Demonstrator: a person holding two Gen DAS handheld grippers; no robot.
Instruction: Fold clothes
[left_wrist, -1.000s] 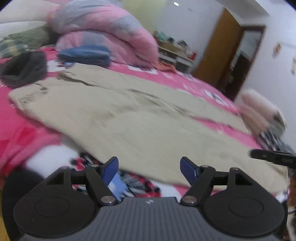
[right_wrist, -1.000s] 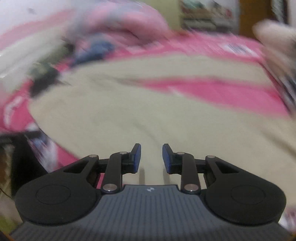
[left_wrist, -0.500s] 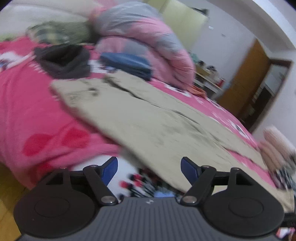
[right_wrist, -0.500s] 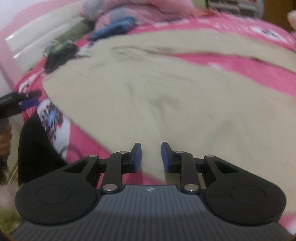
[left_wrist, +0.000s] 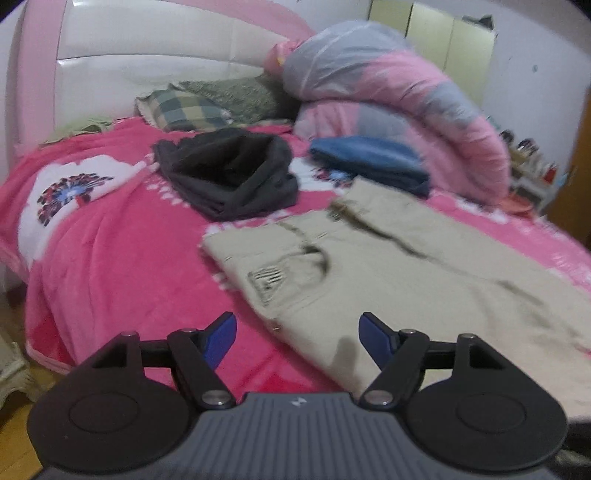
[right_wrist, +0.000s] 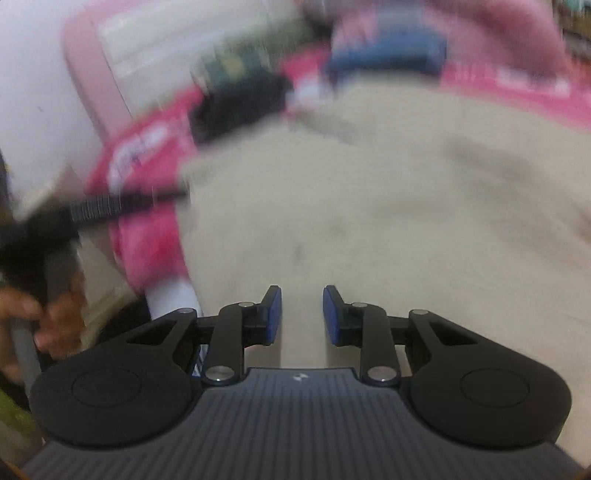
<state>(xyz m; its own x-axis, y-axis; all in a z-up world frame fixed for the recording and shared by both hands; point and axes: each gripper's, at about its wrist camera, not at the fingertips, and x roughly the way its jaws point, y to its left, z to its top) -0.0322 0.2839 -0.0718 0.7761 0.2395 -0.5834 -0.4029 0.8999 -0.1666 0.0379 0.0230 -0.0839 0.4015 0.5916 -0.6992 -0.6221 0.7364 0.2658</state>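
Observation:
Beige trousers lie spread flat on the pink bed cover, waistband toward the headboard and a label showing at the near corner. My left gripper hovers open and wide at the bed's near edge; the trousers' near hem lies just past its right fingertip and nothing sits between the jaws. In the blurred right wrist view the trousers fill the picture. My right gripper is low over them, its pads a narrow gap apart with no cloth pinched. The left gripper and the hand holding it show at the left.
A crumpled dark grey garment and folded blue jeans lie beyond the waistband. A rolled pink and grey duvet, a checked pillow and the white headboard stand behind. The bed drops to wooden floor at the left.
Both views have swung left, from the trouser legs toward the waistband and headboard. The right gripper has slid left along the trousers, nearer the left one. Neither jaw gap has changed.

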